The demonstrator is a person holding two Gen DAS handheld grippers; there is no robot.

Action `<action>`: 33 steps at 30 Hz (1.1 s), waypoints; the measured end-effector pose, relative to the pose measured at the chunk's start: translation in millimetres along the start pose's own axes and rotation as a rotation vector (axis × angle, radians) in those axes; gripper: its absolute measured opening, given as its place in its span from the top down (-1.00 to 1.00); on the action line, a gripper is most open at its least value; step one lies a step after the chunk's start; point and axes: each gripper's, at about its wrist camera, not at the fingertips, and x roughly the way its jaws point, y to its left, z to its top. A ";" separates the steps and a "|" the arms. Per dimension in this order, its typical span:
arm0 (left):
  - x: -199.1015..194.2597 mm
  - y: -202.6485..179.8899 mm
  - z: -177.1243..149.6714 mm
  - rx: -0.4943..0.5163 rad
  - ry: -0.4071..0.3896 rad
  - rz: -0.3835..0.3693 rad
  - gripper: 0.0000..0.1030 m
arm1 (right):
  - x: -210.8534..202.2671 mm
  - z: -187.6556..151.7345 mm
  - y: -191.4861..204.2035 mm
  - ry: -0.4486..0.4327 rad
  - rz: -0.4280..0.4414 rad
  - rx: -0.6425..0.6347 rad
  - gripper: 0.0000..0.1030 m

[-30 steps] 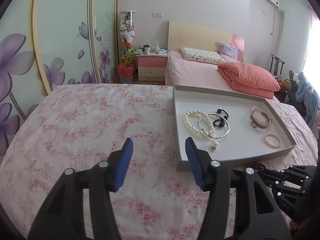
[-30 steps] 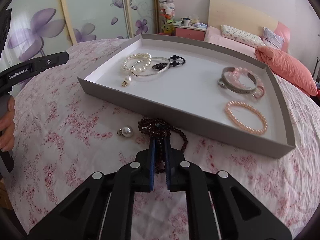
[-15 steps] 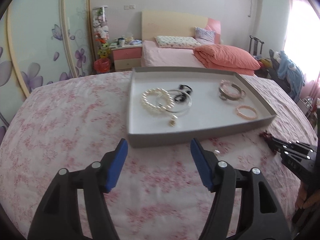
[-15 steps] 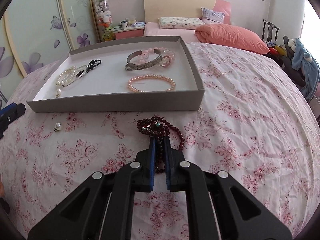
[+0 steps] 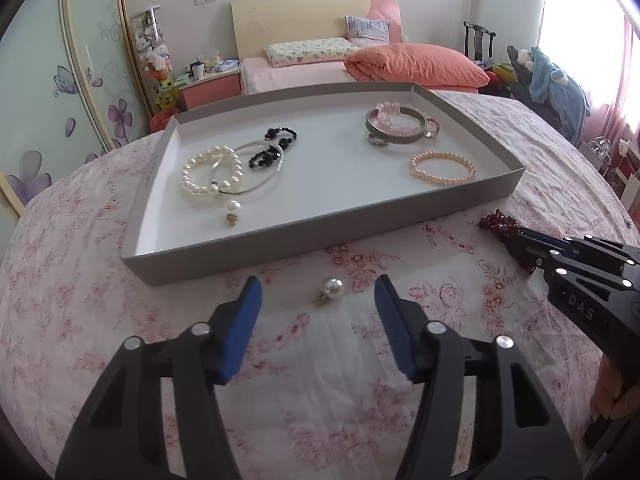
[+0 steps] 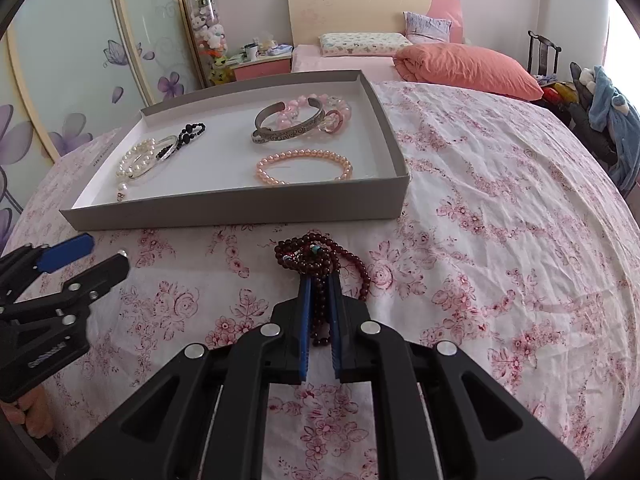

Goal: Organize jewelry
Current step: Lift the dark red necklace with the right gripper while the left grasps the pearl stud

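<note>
I am closing my left gripper [image 5: 318, 294] around the loose pearl pendant [image 5: 330, 289] on the bedspread beside the tray [image 5: 280, 246], while my right gripper [image 6: 319, 280] is clamping the dark red beads [image 6: 316, 254] for tray delivery.

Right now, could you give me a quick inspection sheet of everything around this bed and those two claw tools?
Surface: floral bedspread, wrinkled.
Job's things: grey tray holding a white pearl bracelet, black bead bracelets, silver cuff and pink bead bracelet; loose pearl pendant and dark red bead strand lie outside it.
Clutter: nothing seen on the bedspread besides these.
Grippers: left gripper closing, pendant between its fingers, not yet touched; right gripper shut on the red strand.
Cables: nothing seen.
Surroundings: second bed with orange quilt, nightstand, floral wardrobe doors.
</note>
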 end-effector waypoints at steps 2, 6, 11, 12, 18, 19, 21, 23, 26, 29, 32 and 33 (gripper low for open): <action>7.0 -3.8 1.8 0.004 0.011 0.001 0.08 | 0.0 0.3 -1.0 0.000 0.005 0.003 0.81; 15.9 -5.2 3.9 0.002 0.023 0.006 0.26 | -0.7 0.5 -1.8 0.001 0.011 0.004 0.81; 15.3 -3.5 3.5 0.004 0.018 0.020 0.73 | -0.9 0.5 -0.5 0.001 0.007 -0.004 0.81; 14.7 -1.1 2.4 0.000 0.017 0.031 0.73 | -0.8 0.7 0.6 0.001 0.005 -0.010 0.81; 4.3 30.0 -8.6 -0.057 0.030 0.082 0.73 | 1.2 0.8 15.2 0.005 0.036 -0.058 0.82; 1.4 37.1 -11.8 -0.069 0.033 0.092 0.73 | 1.7 1.0 19.0 0.007 0.051 -0.067 0.82; -3.7 48.5 -18.1 -0.091 0.034 0.104 0.73 | 2.0 0.7 27.5 0.010 0.071 -0.090 0.82; -7.4 55.1 -22.3 -0.106 0.032 0.109 0.73 | 2.5 0.1 34.2 0.008 0.075 -0.112 0.82; -10.1 57.4 -26.2 -0.116 0.020 0.109 0.73 | 2.7 -0.6 34.2 0.010 0.086 -0.106 0.82; -10.6 58.0 -26.0 -0.120 0.021 0.106 0.73 | 2.9 -0.9 33.3 0.012 0.092 -0.098 0.82; -10.2 59.3 -25.8 -0.128 0.020 0.097 0.73 | 3.2 -1.2 37.3 0.011 0.077 -0.111 0.82; -10.1 59.0 -25.6 -0.128 0.020 0.097 0.73 | 3.4 -1.1 37.6 0.011 0.075 -0.113 0.82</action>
